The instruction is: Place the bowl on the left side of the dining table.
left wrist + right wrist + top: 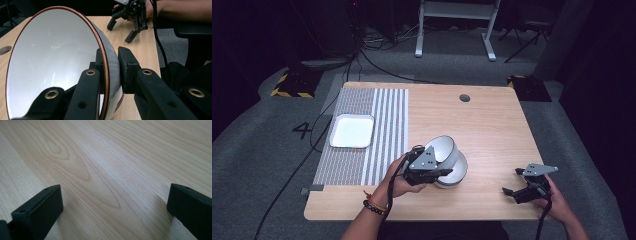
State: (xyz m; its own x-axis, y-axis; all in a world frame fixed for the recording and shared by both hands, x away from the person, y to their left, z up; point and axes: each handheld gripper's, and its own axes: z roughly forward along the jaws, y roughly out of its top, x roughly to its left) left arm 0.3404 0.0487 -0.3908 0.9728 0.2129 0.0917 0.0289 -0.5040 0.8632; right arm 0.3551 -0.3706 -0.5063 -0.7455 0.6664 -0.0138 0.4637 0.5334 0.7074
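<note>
The left gripper (pixel 111 75) pinched the side wall of a white bowl (pixel 50 62). One black finger (pixel 87 92) sat inside the bowl, and the other finger (pixel 128 67) pressed on the outside, so the thin wall and its brown rim stood right between them. The bowl was tipped up on its edge, with its open side facing away from the outer finger. From the high view, the left gripper (pixel 424 170) held this bowl (pixel 443 150) tilted, and it leaned on a second white bowl (pixel 457 175) that sat on the wooden table (pixel 492 130). Off to the side, near the front edge of the table, the right gripper (pixel 514 185) rested low, well apart from the bowls. Its two fingers (pixel 37 212) were spread wide with only bare wood between them. Farther back, a white square tray (pixel 352 131) lay on a striped mat (pixel 382 130). Beyond that was a small round hole (pixel 464 98) in the table.
</note>
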